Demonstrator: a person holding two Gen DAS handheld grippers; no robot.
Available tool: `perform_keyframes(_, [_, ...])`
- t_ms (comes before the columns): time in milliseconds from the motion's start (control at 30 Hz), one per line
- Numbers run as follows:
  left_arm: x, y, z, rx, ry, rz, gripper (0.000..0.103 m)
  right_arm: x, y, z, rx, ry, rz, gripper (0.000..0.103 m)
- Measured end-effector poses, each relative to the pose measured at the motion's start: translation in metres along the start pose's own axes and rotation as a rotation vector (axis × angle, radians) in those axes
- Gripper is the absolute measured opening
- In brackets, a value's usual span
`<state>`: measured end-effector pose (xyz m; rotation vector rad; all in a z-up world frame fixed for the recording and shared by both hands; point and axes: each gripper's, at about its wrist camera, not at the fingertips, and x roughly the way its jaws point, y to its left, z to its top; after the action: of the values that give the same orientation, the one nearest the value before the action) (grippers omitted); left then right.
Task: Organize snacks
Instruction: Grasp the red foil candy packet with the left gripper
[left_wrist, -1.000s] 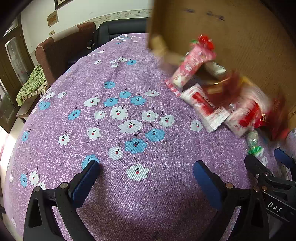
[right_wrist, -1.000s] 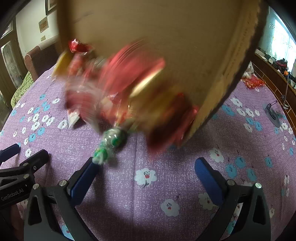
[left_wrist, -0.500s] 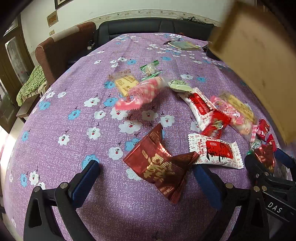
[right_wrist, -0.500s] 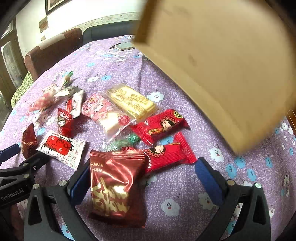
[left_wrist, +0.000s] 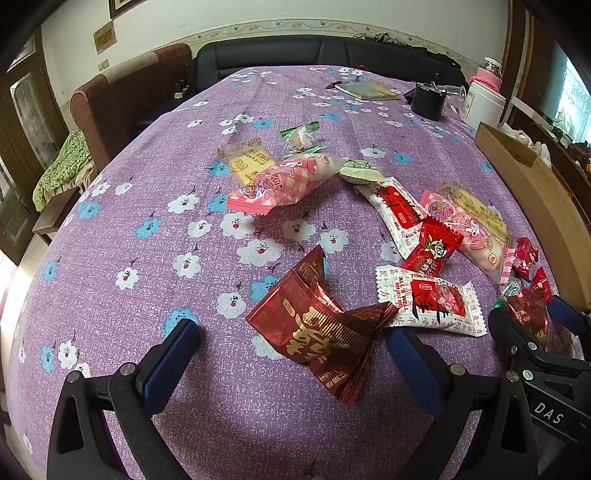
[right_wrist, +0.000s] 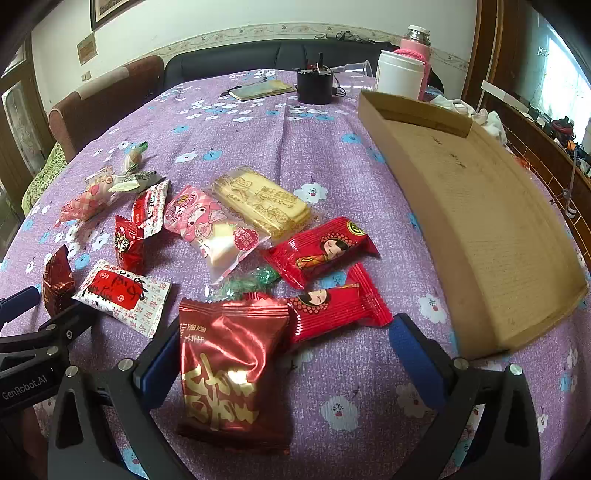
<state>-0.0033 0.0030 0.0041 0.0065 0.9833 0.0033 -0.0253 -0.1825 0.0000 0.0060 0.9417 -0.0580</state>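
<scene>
Several snack packets lie scattered on the purple flowered tablecloth (left_wrist: 147, 258). A dark red foil packet (left_wrist: 317, 332) lies between the fingers of my open left gripper (left_wrist: 291, 354). Another dark red foil packet (right_wrist: 229, 373) lies between the fingers of my open right gripper (right_wrist: 280, 358). Nearby lie two red packets (right_wrist: 321, 251), a pink packet (right_wrist: 214, 229), a yellow biscuit packet (right_wrist: 262, 206), red-and-white packets (left_wrist: 428, 299) and a pink checked packet (left_wrist: 284, 181). An empty cardboard box (right_wrist: 476, 206) rests on the table at the right.
At the table's far end stand a black cup (right_wrist: 314, 86), a white jar (right_wrist: 400, 75), a pink-sleeved bottle (right_wrist: 415, 44) and a notebook (right_wrist: 262, 90). A brown armchair (left_wrist: 122, 99) and a black sofa (left_wrist: 295, 51) lie beyond the table.
The cardboard box was tipped above the table and the snacks fell out. The box now rests upright at the right and the snacks lie still. Both grippers have stayed in place.
</scene>
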Motion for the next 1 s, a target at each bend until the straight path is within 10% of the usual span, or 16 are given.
perform_keyframes(733, [0.004, -0.005, 0.001, -0.001, 0.000, 0.001, 0.103, -0.003, 0.005, -0.001, 0.004, 0.002, -0.005, 0.103])
perform_keyframes(1000, [-0.009, -0.004, -0.004, -0.017, -0.034, -0.068, 0.102, -0.023, -0.019, -0.008, -0.081, 0.035, 0.283, 0.103])
